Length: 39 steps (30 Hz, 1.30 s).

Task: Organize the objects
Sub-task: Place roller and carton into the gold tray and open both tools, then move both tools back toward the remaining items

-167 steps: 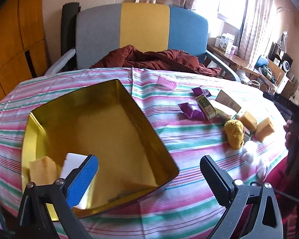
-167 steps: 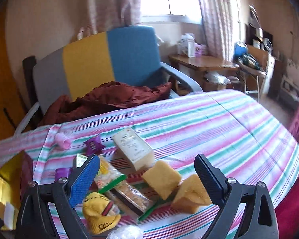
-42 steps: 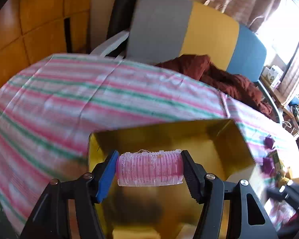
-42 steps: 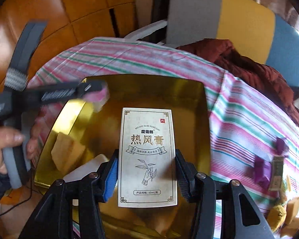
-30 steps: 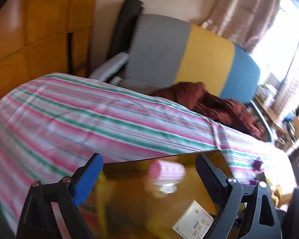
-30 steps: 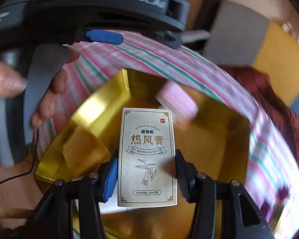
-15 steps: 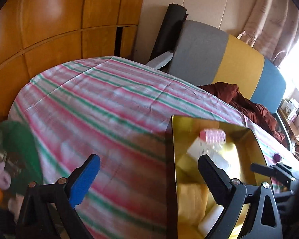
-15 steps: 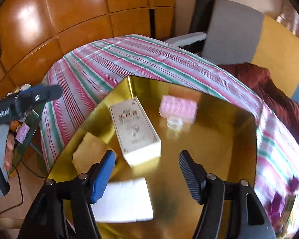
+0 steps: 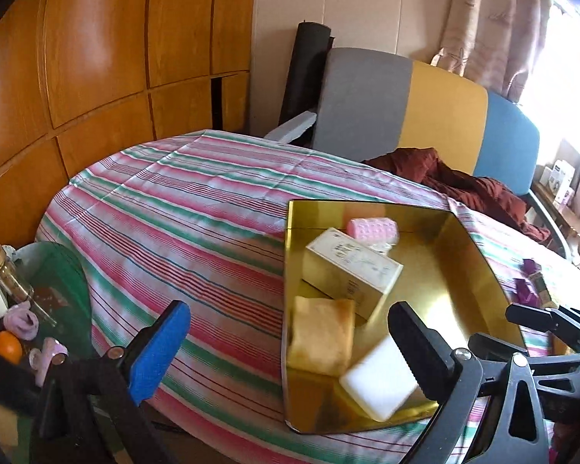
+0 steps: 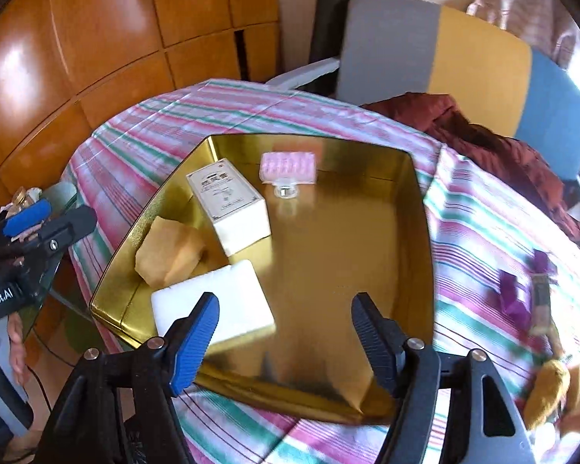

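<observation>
Gold tray near the table's left edge holds a cream carton, pink roller, yellow sponge and white block, gathered for tidying; left gripper and right gripper, both empty, jaws opening.

Glossy gold metal tray, striped woven tablecloth, polished wood panelling, matt foam sponge.

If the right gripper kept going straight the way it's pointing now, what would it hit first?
Most likely the bare floor of the gold tray. The right gripper, jaws opening and empty, points down into it, right of the white block. Depth is hard to judge here.
</observation>
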{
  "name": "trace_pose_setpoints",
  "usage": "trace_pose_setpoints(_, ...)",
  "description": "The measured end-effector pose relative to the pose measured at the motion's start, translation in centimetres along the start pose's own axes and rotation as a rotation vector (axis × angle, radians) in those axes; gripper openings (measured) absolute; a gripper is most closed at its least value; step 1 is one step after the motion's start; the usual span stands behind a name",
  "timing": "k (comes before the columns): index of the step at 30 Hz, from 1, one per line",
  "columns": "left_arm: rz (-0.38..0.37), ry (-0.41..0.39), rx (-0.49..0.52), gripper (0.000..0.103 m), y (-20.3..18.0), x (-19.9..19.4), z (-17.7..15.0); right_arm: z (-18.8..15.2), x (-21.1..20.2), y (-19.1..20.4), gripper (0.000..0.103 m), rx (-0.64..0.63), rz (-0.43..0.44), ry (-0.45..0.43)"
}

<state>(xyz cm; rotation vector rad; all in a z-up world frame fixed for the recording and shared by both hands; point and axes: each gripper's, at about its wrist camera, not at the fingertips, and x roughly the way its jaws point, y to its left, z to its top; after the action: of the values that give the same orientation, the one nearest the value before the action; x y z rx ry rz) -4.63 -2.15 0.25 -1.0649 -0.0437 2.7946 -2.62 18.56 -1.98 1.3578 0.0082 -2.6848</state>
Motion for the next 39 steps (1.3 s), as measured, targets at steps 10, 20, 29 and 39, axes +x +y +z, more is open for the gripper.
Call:
trace_pose_setpoints(10,-0.034,0.012,0.053,0.103,-2.9,-1.4,-1.5,-1.8,-2.9,-1.3,0.073,0.047,-0.081,-0.071)
trace_pose_setpoints(20,-0.051,0.013,0.156,0.103,-6.6,-2.2,-2.5,-3.3,-4.9,-3.6,0.077,0.089,-0.134,-0.114)
trace_pose_setpoints(29,-0.087,0.023,0.237,0.103,-9.6,-2.2,-2.8,-4.5,-6.3,-7.7,0.077,0.169,-0.192,-0.129)
trace_pose_setpoints(39,-0.223,0.095,0.29,0.103,-12.9,-1.1,-3.5,-7.9,-8.7,-15.1,0.077,0.312,-0.321,-0.1)
